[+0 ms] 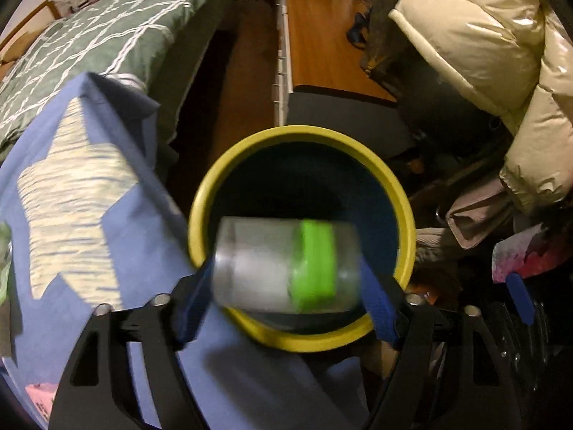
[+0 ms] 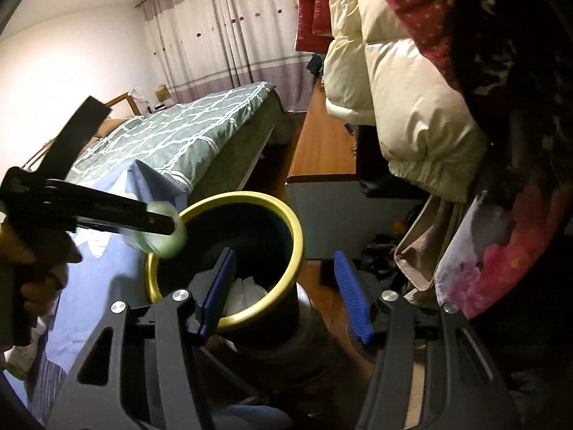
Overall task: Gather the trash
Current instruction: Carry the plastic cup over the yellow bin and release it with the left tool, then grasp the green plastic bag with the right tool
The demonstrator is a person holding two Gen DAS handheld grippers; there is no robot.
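Left wrist view first: far left lies a blue cloth (image 1: 150,215) with a pale star shape on it, and behind it a green quilted bed (image 1: 107,36) runs back toward the curtains. Centre frame, the yellow-rimmed bin (image 1: 401,193) gapes straight below, dark blue inside, and a clear plastic bottle (image 1: 265,268) with a bright green label hangs blurred right over the mouth. The left gripper (image 1: 286,301) stands wide, its blue pads on either side of that bottle, and no pad is visibly pressing on it; whether the near end brushes the left pad I cannot tell through the blur. To the right, a wooden desk (image 1: 322,43) and a cream puffer jacket (image 1: 483,46) hanging over a heap of bags. Over to the right wrist view: at the left edge a hand (image 2: 32,272) grips the other tool, whose black finger reaches across to the bin with the greenish bottle (image 2: 161,240) smeared at its tip, just over the bin's near-left rim. The bin (image 2: 279,215) sits in the middle, and inside, low down, there is crumpled white paper (image 2: 247,294) already resting. The right gripper (image 2: 283,294) hovers over the bin's near edge, jaws parted to a middling gap and nothing between the pads. Right of that, the same cream jacket (image 2: 412,89), plus red and pink garments (image 2: 501,261) crowding the edge.
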